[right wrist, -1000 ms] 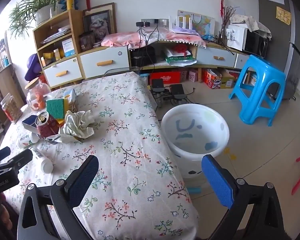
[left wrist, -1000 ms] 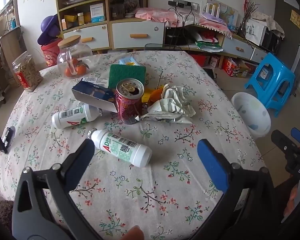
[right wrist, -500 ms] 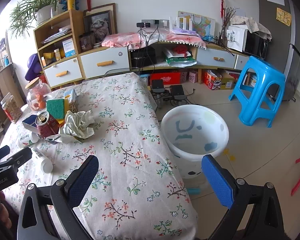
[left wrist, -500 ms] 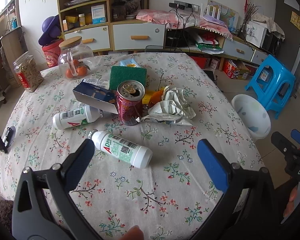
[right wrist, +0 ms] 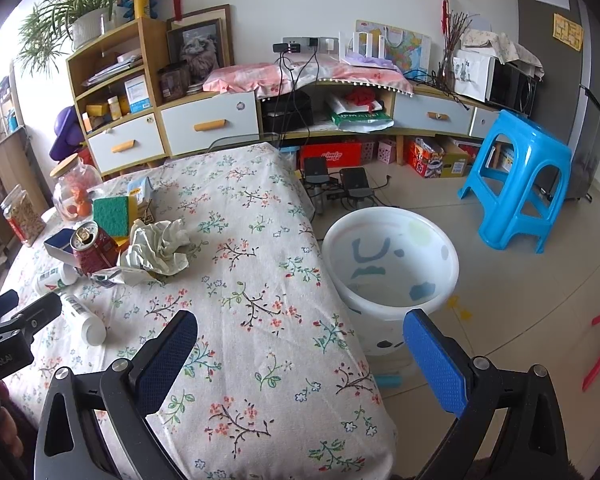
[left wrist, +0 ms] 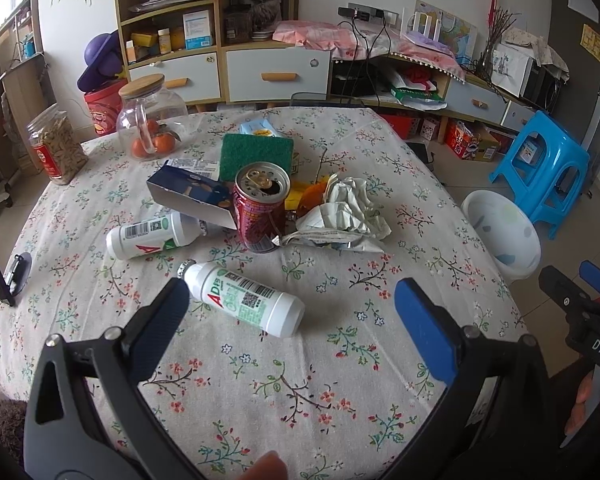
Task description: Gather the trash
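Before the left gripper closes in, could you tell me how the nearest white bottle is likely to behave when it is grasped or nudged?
The nearest white bottle lies on its side on the tablecloth, so a nudge would probably roll it. Its smooth round body may slip between the pads. It looks like light plastic, though its contents are hidden.

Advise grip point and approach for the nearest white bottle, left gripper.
Grip the bottle mid-body, jaws across its width, coming down from above. It lies on its side, cap toward the left finger, clear of the can. The left gripper is open.

Glossy metal can [left wrist: 261, 207]; smooth plastic bottle [left wrist: 247, 299]; crumpled paper [left wrist: 346, 209]; matt floral cloth tablecloth [left wrist: 300, 360].
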`<state>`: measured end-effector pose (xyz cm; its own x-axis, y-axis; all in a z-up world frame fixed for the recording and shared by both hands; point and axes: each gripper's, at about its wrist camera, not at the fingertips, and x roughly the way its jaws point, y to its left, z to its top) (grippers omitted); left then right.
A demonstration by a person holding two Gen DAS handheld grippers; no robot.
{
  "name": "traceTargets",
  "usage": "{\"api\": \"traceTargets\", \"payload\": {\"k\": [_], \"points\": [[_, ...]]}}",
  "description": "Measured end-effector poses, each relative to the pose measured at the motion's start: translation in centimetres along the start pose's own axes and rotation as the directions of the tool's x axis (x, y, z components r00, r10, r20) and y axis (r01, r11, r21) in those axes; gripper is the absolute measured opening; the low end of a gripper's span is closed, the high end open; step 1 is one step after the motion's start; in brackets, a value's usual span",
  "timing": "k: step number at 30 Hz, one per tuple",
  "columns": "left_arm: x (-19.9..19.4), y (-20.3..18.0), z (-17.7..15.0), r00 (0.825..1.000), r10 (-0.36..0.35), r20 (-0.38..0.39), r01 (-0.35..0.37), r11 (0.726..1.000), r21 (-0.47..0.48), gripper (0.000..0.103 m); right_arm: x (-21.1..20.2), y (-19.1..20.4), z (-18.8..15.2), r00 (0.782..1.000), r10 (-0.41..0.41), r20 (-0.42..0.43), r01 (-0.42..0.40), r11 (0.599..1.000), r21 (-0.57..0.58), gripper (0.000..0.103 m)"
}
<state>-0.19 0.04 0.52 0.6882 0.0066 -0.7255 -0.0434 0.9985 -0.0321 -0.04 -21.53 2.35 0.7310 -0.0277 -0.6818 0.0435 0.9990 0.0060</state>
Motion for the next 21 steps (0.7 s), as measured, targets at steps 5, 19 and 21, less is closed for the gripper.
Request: {"api": "traceTargets", "payload": {"k": [5,19,21], "points": [[-0.12,-0.04,0.08,1.000,0.001,0.002,-0.001,1.000,-0.001,0.102,-0.04,-0.01,-0.30,1.000,0.000,-0.002,0.000,1.000,0.000,0.103],[-0.30,0.18,0.06,1.000,0.014,0.015,-0.013,1.000,-0.005,0.102,0.18,0.03,-0.25,1.000,0.002,-0.006,-0.002,1.000,-0.003,0.103],[-0.26,0.22,0.07,1.000,0.013,0.015,-0.013,1.000,-0.006,0.102,0.19,0.01,-0.28,1.000,0.001,-0.007,-0.001,1.000,-0.001,0.103]]}}
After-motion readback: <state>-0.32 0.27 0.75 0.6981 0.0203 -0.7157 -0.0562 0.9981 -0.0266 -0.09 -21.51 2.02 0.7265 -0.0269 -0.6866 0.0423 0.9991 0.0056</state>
